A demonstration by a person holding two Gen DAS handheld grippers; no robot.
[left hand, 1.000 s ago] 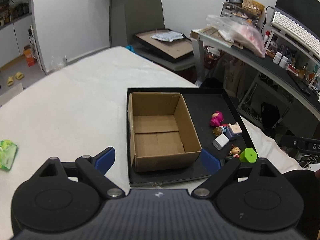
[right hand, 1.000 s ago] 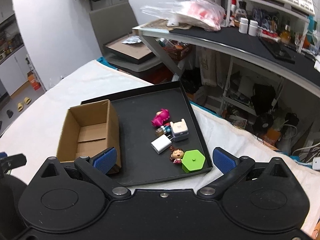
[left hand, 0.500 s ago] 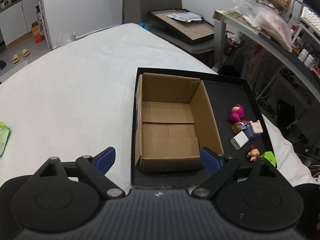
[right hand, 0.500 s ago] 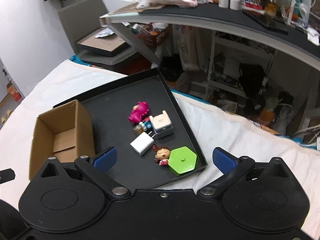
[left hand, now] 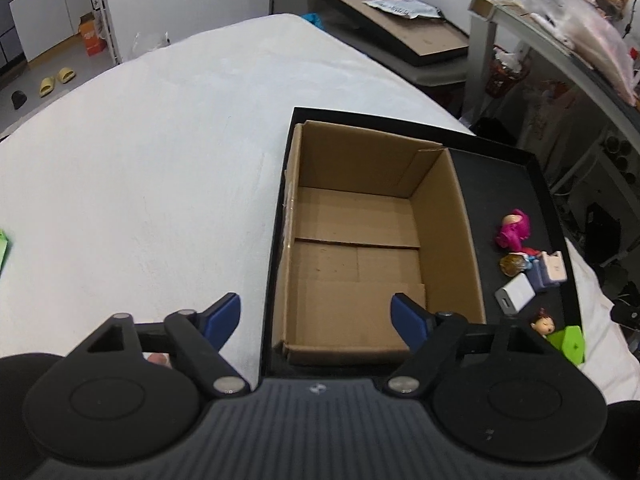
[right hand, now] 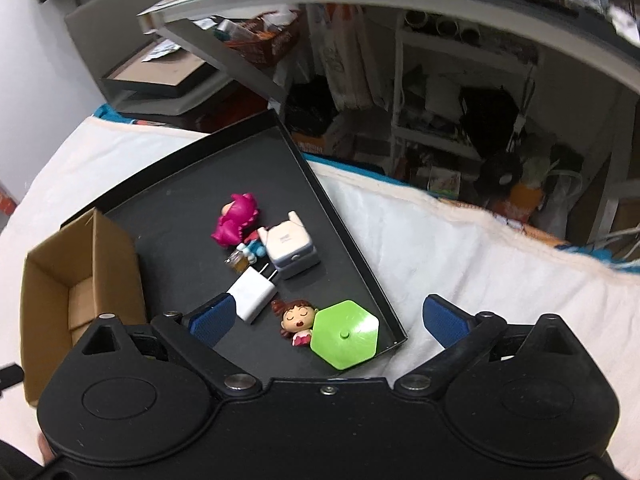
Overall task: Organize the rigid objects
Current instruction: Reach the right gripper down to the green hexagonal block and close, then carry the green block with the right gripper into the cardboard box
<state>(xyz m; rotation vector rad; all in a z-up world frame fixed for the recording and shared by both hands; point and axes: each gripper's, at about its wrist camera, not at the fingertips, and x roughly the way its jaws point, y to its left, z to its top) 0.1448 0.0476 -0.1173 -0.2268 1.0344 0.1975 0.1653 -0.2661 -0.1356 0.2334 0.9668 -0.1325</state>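
White-clothed table [left hand: 160, 184] bears tray [right hand: 352, 248] with bare box [left hand: 360, 248], toys; both jaws wide.

Toys [right hand: 236, 224], chargers [right hand: 290, 248] clustered beside seemingly empty box [left hand: 360, 240].

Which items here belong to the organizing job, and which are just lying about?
Job: cardboard box, black tray, pink toy, white charger, grey-white cube, doll, green hexagon.

Lying about: slippers, plastic bag, picture frame.
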